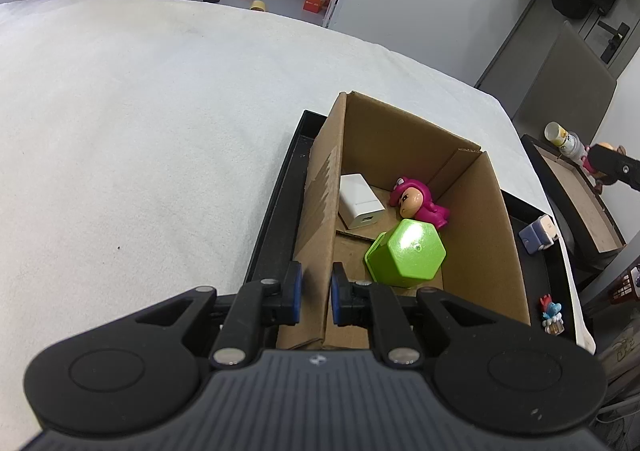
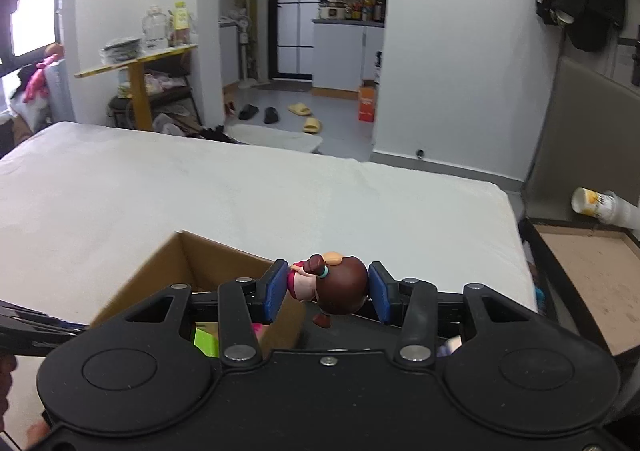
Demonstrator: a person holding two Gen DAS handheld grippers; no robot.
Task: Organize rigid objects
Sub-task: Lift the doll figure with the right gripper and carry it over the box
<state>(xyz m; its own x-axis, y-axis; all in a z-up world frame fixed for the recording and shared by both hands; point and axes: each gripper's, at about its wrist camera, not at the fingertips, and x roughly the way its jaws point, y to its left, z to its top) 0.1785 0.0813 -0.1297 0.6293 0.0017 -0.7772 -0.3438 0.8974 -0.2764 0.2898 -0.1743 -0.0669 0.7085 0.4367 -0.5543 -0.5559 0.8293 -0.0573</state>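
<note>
A cardboard box (image 1: 480, 219) stands in a black tray (image 1: 276, 211) on the white bed. Inside lie a white charger (image 1: 358, 207), a pink figurine (image 1: 418, 205) and a green hexagonal container (image 1: 406, 255). My left gripper (image 1: 316, 291) is shut on the box's left wall (image 1: 320, 219). My right gripper (image 2: 328, 291) is shut on a brown-haired doll figurine (image 2: 338, 285), held above the box's right edge (image 2: 280, 315); it shows at the far right of the left wrist view (image 1: 608, 165).
A blue-grey small box (image 1: 538, 235) and a small blue figurine (image 1: 552, 315) lie in the tray right of the box. A wooden side tray (image 2: 592, 275) with a white bottle (image 2: 604, 207) stands right of the bed.
</note>
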